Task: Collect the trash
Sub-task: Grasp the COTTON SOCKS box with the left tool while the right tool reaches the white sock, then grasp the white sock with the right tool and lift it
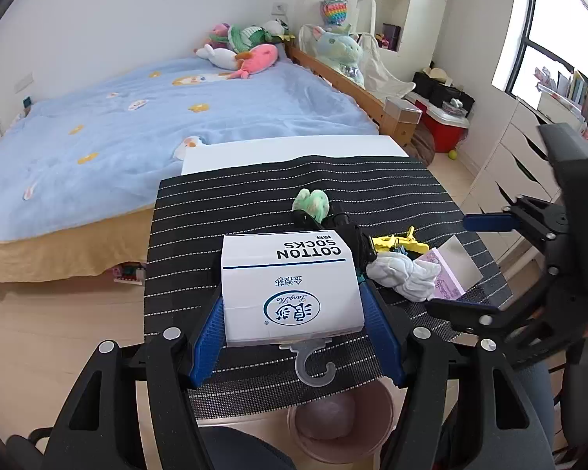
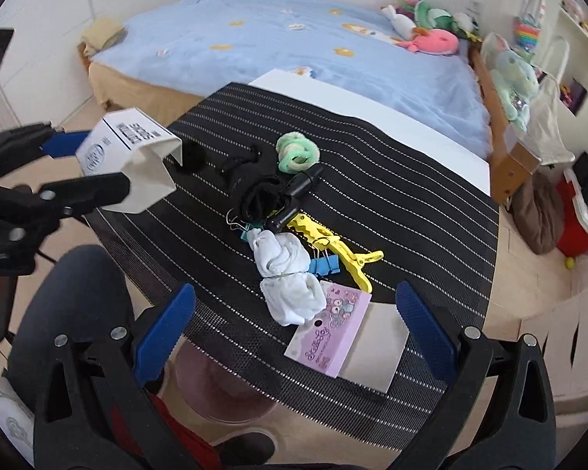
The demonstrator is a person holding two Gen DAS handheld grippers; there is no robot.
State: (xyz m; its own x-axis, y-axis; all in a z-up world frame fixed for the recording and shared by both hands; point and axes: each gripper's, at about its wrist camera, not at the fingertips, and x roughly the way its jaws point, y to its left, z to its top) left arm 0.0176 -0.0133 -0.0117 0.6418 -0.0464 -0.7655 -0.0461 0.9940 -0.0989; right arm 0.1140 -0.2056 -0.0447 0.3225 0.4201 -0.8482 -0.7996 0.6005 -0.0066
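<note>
A white cardboard sock box [image 1: 292, 286], printed "COTTON SOCKS" with a blue round logo, is pinched between the blue pads of the left hand-held gripper [image 1: 294, 305] above the striped tabletop [image 1: 231, 203]. A clear plastic hook pokes out below it. Only the right wrist view shows its far end open and hollow. The right hand-held gripper [image 2: 294, 329] is spread wide over a pink card [image 2: 329, 333]. A pinkish bin [image 1: 341, 427] is partly hidden beneath the tabletop edge.

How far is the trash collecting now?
Nothing visibly binned yet. In hand: the left claw holds the white sock box, lifted off the mat. The right claw is open, above the pink card. The bin waits below the table edge.
</note>
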